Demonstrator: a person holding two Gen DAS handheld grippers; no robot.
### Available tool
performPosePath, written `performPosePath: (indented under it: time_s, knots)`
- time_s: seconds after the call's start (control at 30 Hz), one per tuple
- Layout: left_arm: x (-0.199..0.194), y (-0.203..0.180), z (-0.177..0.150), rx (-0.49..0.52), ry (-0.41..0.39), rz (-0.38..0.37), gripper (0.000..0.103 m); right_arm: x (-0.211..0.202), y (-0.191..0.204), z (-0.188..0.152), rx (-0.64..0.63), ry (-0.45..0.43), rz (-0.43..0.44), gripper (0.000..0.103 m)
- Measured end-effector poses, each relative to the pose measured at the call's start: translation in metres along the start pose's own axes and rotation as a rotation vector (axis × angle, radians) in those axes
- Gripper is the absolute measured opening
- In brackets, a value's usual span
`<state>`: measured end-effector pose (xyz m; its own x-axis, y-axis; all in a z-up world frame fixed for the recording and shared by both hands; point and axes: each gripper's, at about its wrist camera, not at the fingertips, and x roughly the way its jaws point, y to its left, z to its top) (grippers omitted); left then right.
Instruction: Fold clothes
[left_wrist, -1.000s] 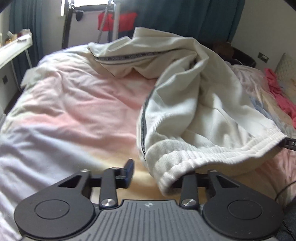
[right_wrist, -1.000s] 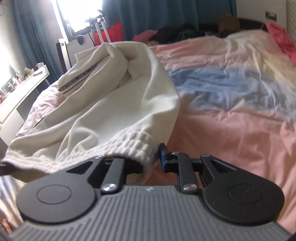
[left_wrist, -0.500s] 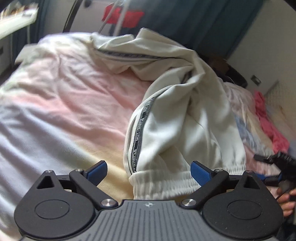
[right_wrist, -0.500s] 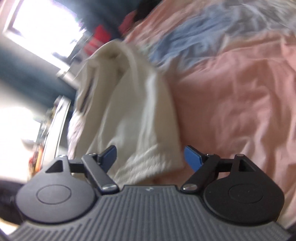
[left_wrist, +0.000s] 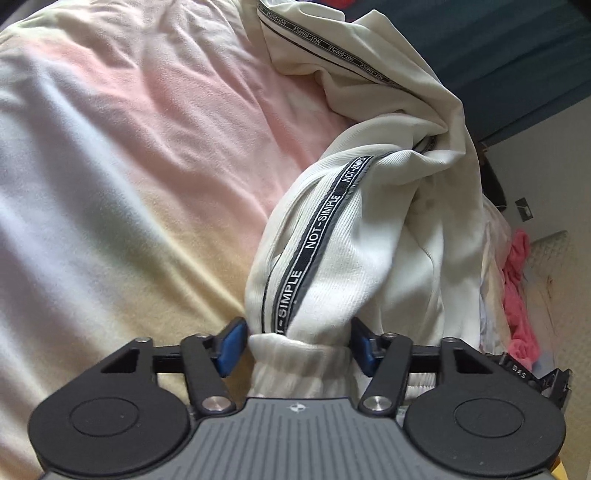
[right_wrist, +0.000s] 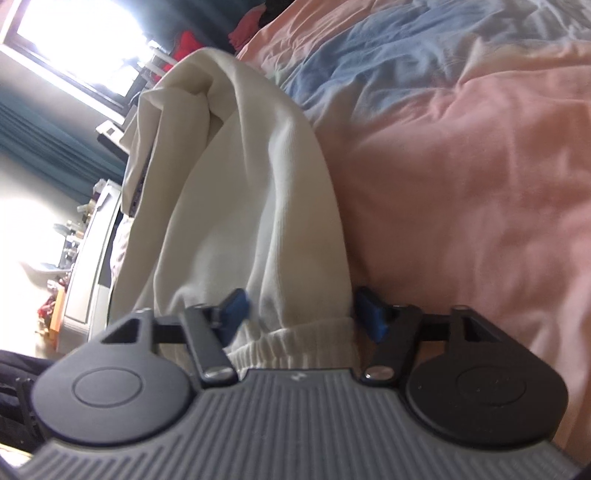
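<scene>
A white ribbed garment (left_wrist: 369, 221) with a black "NOT-SIMPLE" tape stripe (left_wrist: 317, 236) lies heaped on the bed. Its elastic band (left_wrist: 299, 365) is bunched between my left gripper's (left_wrist: 297, 345) blue pads. The jaws are closing and both pads touch the cloth. In the right wrist view the same garment (right_wrist: 258, 184) runs away from me. Another stretch of the band (right_wrist: 295, 343) sits between my right gripper's (right_wrist: 303, 310) closing jaws. A small gap still shows beside the right-hand pad (right_wrist: 371, 314).
The bed cover (left_wrist: 129, 166) is pastel pink, yellow and blue and spreads wide on both sides (right_wrist: 461, 184). Pink clothes (left_wrist: 517, 295) and a pillow (left_wrist: 550, 280) lie at the far right. A cluttered white desk (right_wrist: 92, 251) and a bright window (right_wrist: 74, 37) stand beyond the bed.
Both grippers let go of the band, opened wide, rolled and sank toward the bed. Their jaws have now narrowed around the bunched band again, and the garment lies lower.
</scene>
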<state>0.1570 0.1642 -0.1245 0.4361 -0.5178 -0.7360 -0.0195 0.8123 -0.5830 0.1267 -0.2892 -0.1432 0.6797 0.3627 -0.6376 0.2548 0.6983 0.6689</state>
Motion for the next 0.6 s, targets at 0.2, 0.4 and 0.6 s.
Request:
performPosePath:
  time_s: [0.2,0.4,0.6]
  knots:
    - [-0.006,-0.012,-0.003,0.072,-0.043,0.069,0.035,0.002,0.002,-0.002,-0.007,0.005,0.037,0.045]
    - [-0.044,-0.023,-0.006,0.121,-0.214,0.12,0.017,-0.024,0.018,-0.02,0.013,-0.027,0.168,0.038]
    - [-0.107,-0.011,0.053,0.048,-0.38,0.163,0.015,-0.014,0.058,-0.065,0.087,0.074,0.293,0.033]
